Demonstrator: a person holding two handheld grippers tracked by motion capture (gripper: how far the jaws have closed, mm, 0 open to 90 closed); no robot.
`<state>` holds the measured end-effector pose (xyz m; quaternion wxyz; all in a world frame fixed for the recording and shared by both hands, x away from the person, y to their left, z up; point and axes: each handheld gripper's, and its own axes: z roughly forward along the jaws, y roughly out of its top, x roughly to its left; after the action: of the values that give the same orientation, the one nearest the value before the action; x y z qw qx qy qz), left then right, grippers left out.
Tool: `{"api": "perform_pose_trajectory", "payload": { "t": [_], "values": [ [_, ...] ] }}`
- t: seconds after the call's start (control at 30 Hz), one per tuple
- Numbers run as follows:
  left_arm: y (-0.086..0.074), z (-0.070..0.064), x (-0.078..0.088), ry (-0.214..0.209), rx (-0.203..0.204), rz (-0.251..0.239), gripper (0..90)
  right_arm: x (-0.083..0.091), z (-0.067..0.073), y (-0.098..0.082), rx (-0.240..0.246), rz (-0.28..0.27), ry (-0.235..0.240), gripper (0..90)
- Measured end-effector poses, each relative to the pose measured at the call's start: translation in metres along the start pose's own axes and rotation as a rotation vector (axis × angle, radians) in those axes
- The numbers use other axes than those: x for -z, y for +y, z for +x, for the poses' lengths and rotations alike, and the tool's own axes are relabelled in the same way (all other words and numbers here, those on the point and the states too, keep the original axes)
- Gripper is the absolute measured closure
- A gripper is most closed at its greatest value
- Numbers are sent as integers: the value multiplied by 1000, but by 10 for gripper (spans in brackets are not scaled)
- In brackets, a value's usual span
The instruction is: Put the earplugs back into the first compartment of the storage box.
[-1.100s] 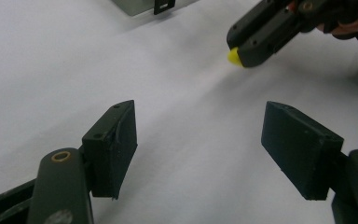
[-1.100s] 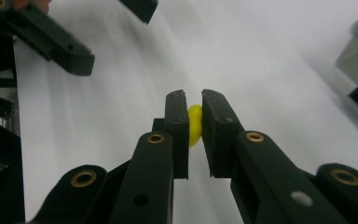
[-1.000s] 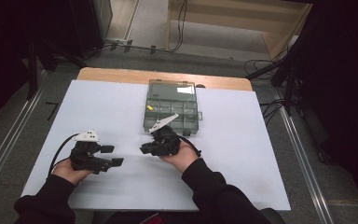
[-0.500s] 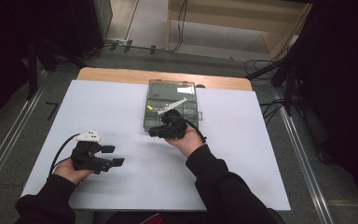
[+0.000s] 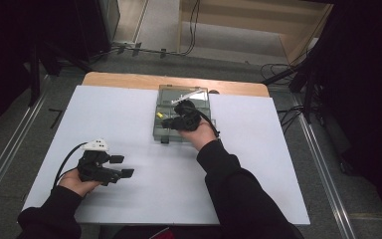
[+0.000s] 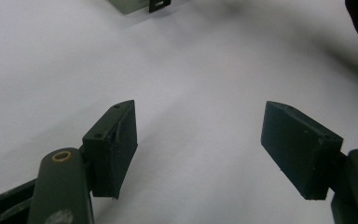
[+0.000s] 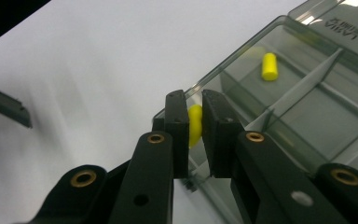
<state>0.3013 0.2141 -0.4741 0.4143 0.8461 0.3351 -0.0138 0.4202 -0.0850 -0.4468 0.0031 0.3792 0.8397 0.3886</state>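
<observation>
Right gripper (image 7: 195, 122) pinching yellow plug (image 7: 195, 125) over near-left corner of clear box (image 5: 165, 130), box at 12 o'clock on white worktop (image 5: 129, 114), second plug (image 7: 270, 66) in a far compartment, left gripper (image 5: 121, 166) spread, empty, at 8 o'clock.

Small yellow plug (image 7: 195, 125), soft, pinched at the near corner of grey compartment box (image 7: 307, 112); second yellow plug (image 7: 269, 66) lies in a far compartment
</observation>
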Motion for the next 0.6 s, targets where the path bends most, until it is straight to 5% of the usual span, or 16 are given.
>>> {"api": "perform_pose_trajectory", "payload": {
  "t": [0.33,0.6],
  "values": [
    [2,1,1,-13,19,-23,272,-11,-20,19,-38,-8,-59,780],
    [7,-1,-4,4,-9,-8,273,-23,-33,29,-54,-3,-102,766]
  ]
}}
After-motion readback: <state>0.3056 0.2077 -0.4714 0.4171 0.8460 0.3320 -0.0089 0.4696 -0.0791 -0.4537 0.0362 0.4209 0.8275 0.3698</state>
